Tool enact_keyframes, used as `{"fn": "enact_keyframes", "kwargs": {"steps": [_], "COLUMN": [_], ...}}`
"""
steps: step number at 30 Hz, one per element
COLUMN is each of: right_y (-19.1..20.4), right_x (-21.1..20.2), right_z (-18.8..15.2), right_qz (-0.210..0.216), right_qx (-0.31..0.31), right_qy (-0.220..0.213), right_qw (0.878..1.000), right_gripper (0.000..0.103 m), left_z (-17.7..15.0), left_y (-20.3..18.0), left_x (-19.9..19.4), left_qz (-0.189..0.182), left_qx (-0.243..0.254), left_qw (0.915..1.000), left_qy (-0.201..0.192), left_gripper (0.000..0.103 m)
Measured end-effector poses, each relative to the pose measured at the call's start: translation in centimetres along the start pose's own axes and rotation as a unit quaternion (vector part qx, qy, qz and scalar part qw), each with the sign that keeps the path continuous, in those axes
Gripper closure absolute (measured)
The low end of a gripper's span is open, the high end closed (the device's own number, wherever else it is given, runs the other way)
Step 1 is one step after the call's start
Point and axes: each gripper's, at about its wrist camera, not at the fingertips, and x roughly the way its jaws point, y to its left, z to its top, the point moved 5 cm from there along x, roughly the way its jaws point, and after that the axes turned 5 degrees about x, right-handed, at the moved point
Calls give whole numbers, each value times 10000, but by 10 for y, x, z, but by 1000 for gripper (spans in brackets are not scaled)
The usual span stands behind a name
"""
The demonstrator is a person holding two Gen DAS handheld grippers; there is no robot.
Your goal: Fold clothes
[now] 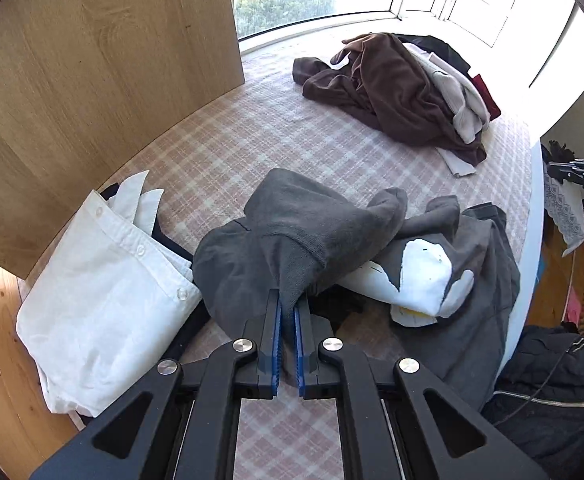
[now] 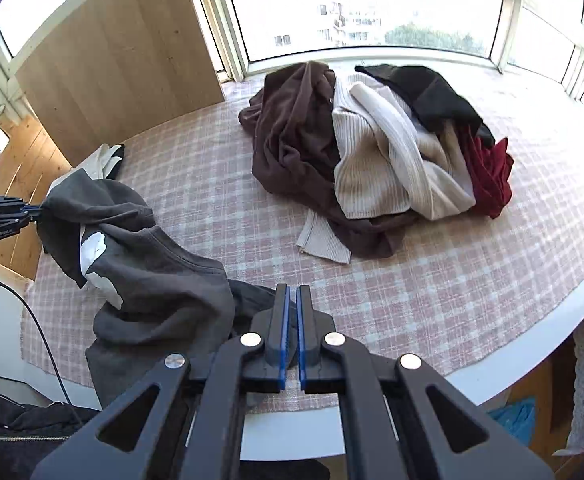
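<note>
While both views show the grey sweatshirt [image 1: 292, 216] — only left's shows the white shirt [image 1: 104, 296]

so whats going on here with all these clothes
A person with tongs in each hand is folding laundry on a checked cloth. The left tongs are shut on a grey sweatshirt with a white print; the right tongs are shut, apparently pinching its other edge. A folded white shirt lies beside it, and an unfolded pile waits near the window.

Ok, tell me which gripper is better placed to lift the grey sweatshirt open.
Left. The left gripper is clamped on the grey sweatshirt; the right gripper is shut, its hold on the cloth unclear.
</note>
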Motion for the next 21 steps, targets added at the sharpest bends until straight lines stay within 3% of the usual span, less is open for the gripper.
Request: {"fn": "enact_keyframes", "kwargs": {"steps": [4,6,8,10,12,15,17,21], "right_y": [10,24,37,46,51,51,50,50], "right_x": [51,69,79,81,82,84,87,92], "right_z": [-19,-29,-36,-40,-41,-38,-36,-34], "right_qz": [339,552,781,1016,1108,1184,1270,1276], "right_qx": [221,231,266,313,374,587,702,818], "right_qy": [753,1003,1148,1167,1149,1174,1235,1291], "right_qw": [9963,9932,9900,9875,9865,9842,9817,9800], "right_gripper": [97,95,91,82,65,63,63,63], "left_z": [29,40,44,45,49,56,57,57], "left_y": [31,41,42,33,21,-3,-20,-42], "left_x": [40,43,32,17,6,-1,11,47], "left_qz": [831,1039,1153,1280,1310,1140,1065,1434], "left_qx": [-89,-69,195,616,1043,1690,2155,2915], "left_qw": [9963,9944,9931,9898,9859,9790,9705,9445], "left_qy": [202,184,118,56,17,30,169,489], "left_gripper": [92,78,63,63,61,58,49,49]}}
